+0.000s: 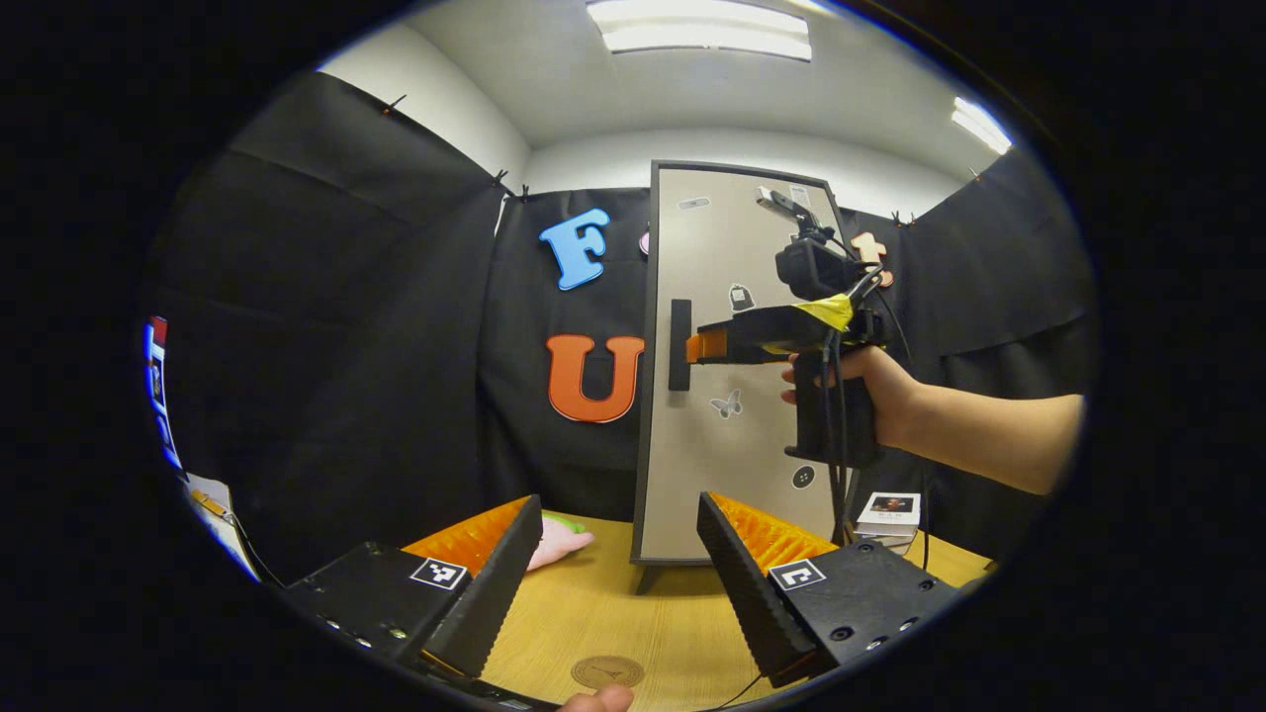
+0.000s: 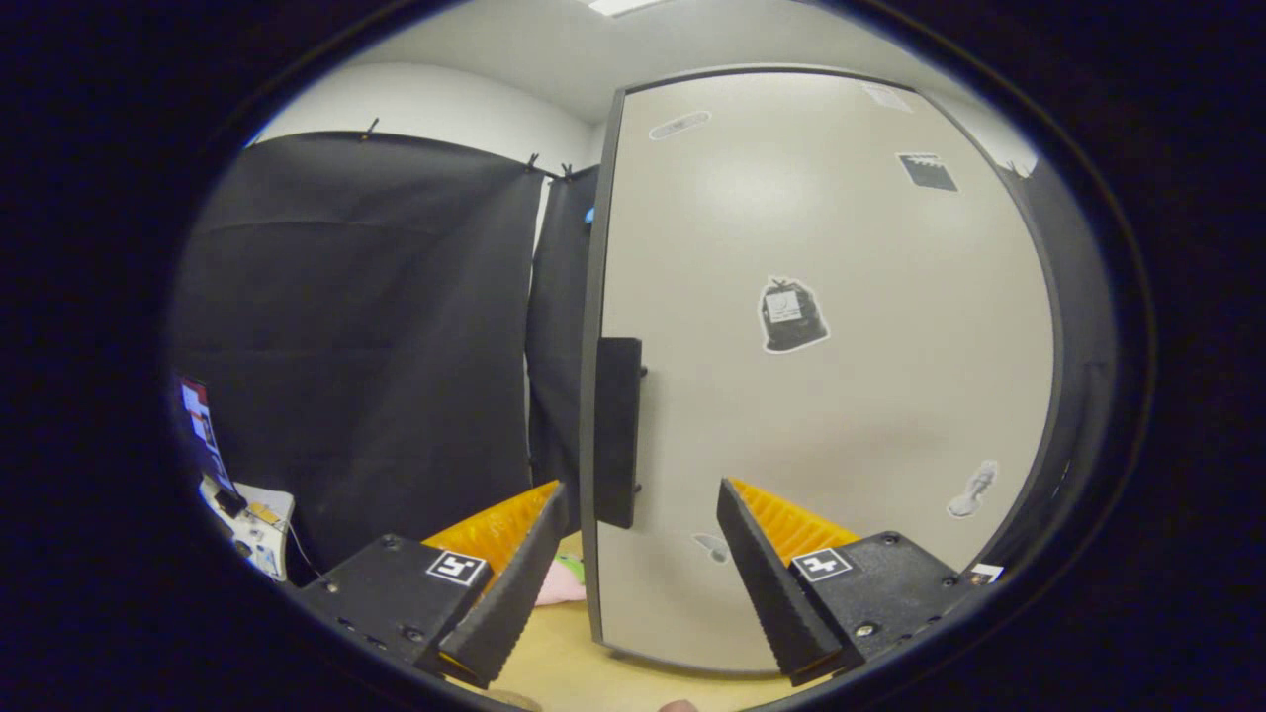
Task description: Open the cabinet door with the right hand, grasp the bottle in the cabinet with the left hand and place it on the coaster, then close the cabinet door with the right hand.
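The cabinet stands at the back of the wooden table, its pale door shut in a dark frame, so whatever is inside is hidden. A dark vertical handle sits on the door's left edge. A hand holds my right gripper level with that handle, its tips just beside it. In the right gripper view the handle is close ahead, and its lower end lies between the open fingers of my right gripper. My left gripper hovers open and empty over the table. A round brown coaster lies below it, near the front edge.
A pink and green soft object lies on the table left of the cabinet. A small stack of boxes sits to the cabinet's right. A lit screen stands at the far left. A fingertip shows at the bottom edge.
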The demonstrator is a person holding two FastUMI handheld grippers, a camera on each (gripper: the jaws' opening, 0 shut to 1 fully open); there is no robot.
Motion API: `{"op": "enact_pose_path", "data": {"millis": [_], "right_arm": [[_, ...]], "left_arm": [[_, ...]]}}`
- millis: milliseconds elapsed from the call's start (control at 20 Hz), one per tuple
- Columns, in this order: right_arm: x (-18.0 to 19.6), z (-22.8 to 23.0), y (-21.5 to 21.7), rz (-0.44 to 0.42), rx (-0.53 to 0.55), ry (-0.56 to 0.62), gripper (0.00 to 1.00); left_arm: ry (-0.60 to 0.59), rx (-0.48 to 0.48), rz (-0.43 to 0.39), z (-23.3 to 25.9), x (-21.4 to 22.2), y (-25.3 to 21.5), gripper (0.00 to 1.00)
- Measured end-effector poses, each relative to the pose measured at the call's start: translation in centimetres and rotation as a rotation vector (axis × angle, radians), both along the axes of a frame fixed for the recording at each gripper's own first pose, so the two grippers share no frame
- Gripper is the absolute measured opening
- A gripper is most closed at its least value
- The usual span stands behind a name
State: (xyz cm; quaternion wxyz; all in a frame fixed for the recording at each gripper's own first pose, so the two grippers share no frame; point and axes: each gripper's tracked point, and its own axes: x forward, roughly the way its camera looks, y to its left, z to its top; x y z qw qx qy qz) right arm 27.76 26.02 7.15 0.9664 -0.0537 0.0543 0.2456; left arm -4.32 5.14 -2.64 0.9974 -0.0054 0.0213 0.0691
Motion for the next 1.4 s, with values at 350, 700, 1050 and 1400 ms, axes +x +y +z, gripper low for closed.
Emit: {"op": "enact_pose_path", "data": {"millis": [350,700,1050,1400], "right_arm": [[3.6,0.5,2.7,-0.052,-0.019,-0.028,0.76],[5.0,-0.1,3.5,-0.108,-0.031,-0.028,0.49],[5.2,-0.2,3.3,-0.157,-0.025,-0.055,0.29],[3.9,-0.3,3.1,-0.146,-0.012,-0.009,0.24]], "left_arm": [[0.0,-0.001,0.031,-0.1,0.0,1.6,0.95],[-0.003,-0.002,0.054,-0.2,0.3,3.1,0.95],[-0.039,0.034,0.069,0.5,-0.6,4.7,0.95],[-0.022,0.017,0.046,-0.2,-1.2,4.8,0.95]]}}
